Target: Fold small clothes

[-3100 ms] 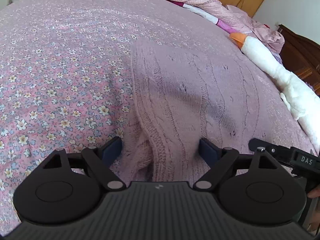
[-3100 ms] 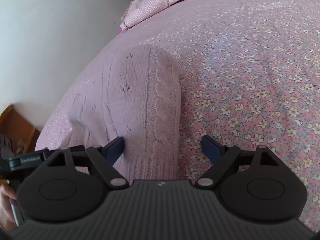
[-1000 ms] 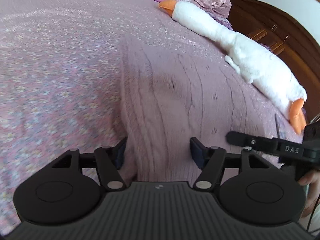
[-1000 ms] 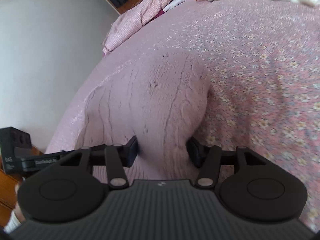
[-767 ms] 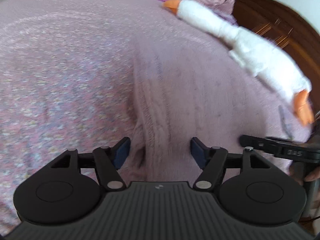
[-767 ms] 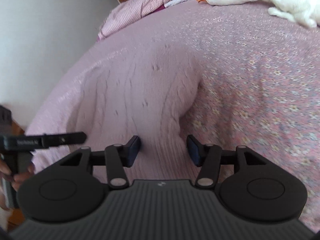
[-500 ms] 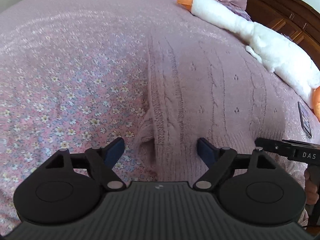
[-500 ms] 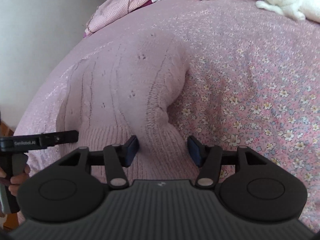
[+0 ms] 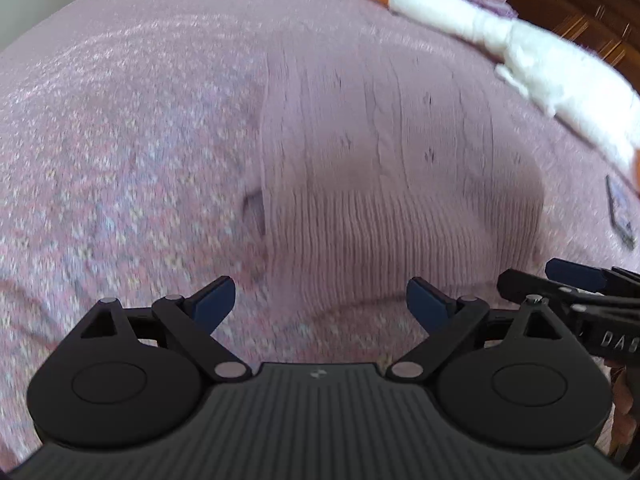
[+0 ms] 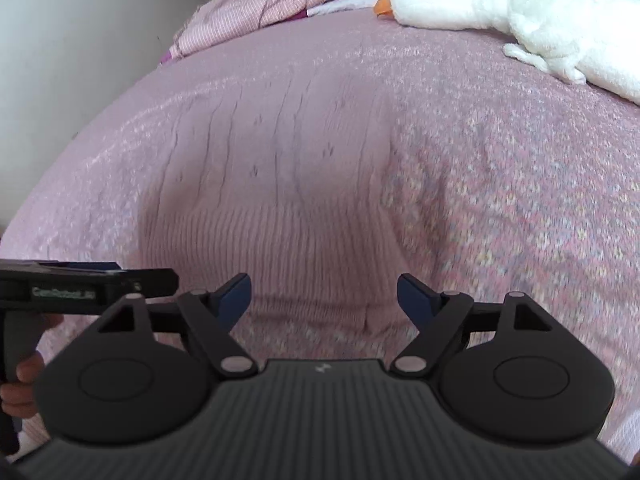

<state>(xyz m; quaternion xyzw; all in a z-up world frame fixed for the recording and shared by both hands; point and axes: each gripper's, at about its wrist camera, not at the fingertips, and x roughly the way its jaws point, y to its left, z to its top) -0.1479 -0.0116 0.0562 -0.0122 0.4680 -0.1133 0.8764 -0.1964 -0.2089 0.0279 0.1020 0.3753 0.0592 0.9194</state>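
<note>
Pink knit sweater [image 9: 380,168] lies flat on bed [image 9: 120,140], ribbed hem nearest you at 6 o'clock. Left gripper [image 9: 320,300] and right gripper [image 10: 323,292]: jaws spread, empty. Soft, light, stretchy knit; pinch hem corners, expect sag.

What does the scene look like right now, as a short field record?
garment: pink cable-knit sweater, lying flat on the floral pink bedspread, ribbed hem nearest the tools
left tool: open, empty, just short of hem
right tool: open, empty, over hem
nearby: white plush goose beyond the sweater
image: motion-blurred
</note>
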